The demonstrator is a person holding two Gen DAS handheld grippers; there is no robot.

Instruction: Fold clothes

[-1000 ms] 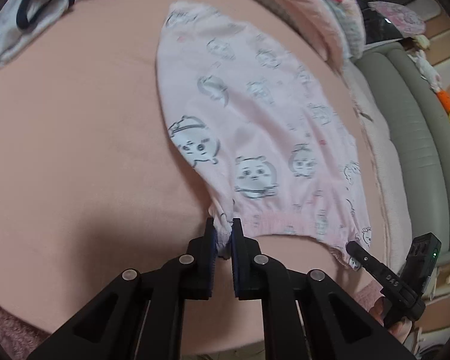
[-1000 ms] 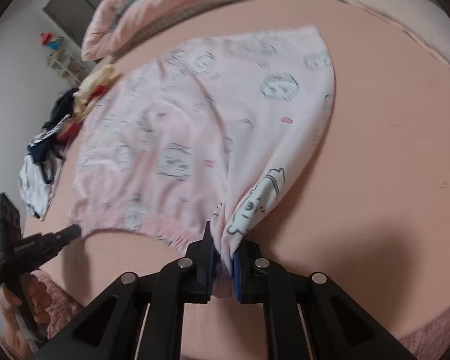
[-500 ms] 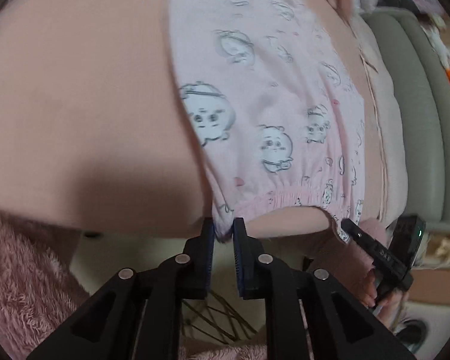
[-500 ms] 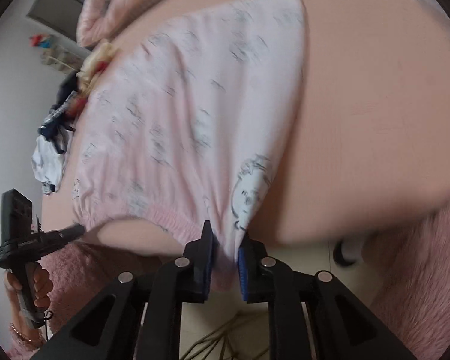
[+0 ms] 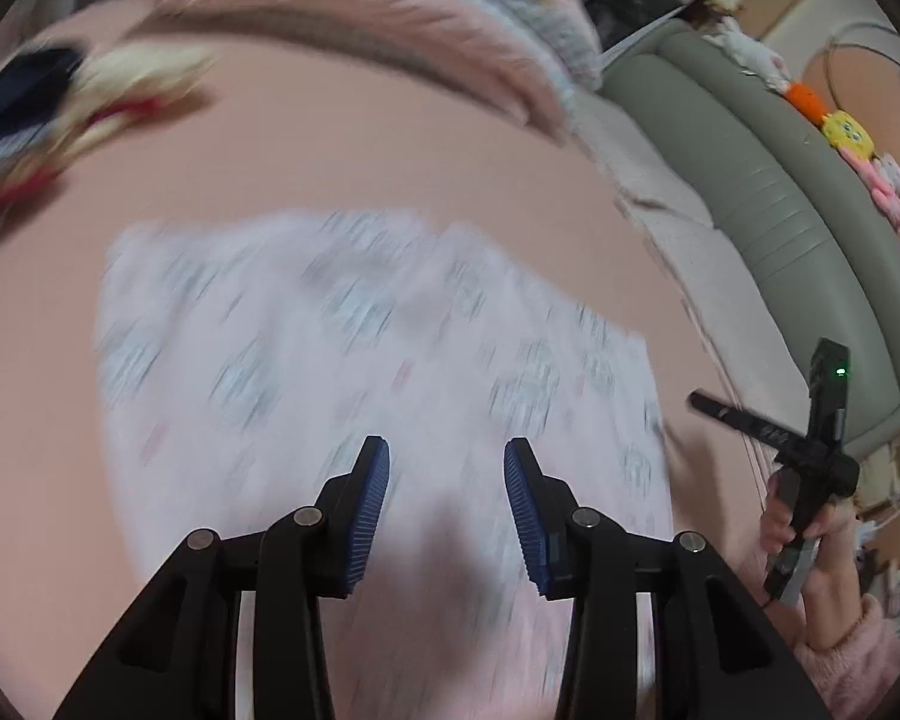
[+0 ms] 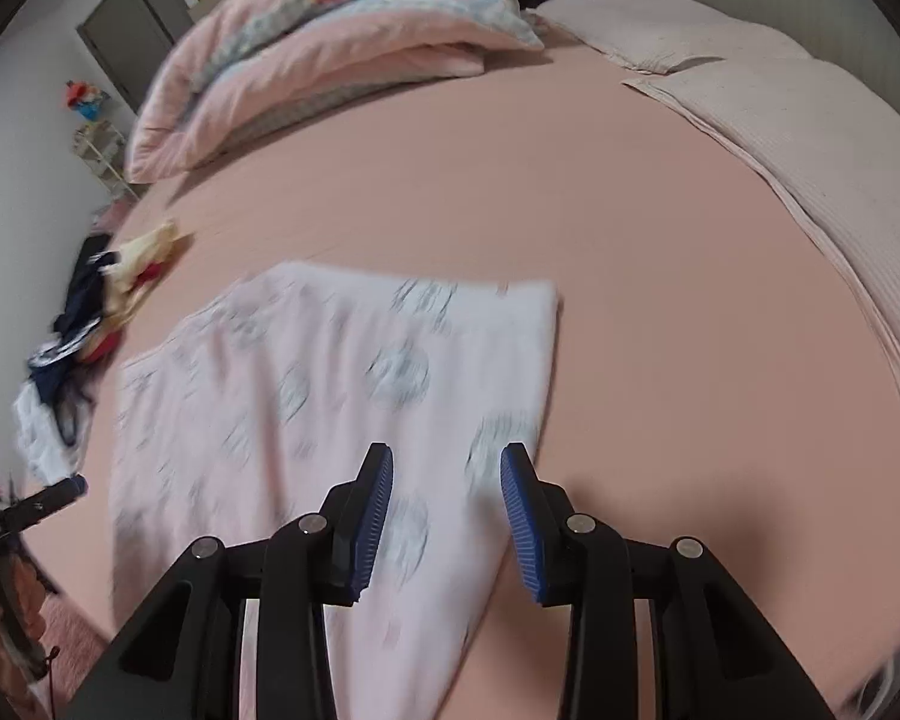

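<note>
Fingers of the left gripper (image 5: 447, 480) and right gripper (image 6: 447, 483) are parting, with nothing pressed between the blue pads; cloth shows only beneath the gaps. Pink printed garment (image 6: 330, 408) lies spread on the bed (image 6: 660, 240), judged laid down flat so a fold can be made. Left view alone shows the person's hand (image 5: 810, 546) gripping the other handle and a grey sofa (image 5: 768, 192); right view alone shows the stacked quilts (image 6: 342, 30) sharply.

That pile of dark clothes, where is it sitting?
In the right wrist view the pile of dark clothes lies at the bed's left edge, left of the pink printed garment.
</note>
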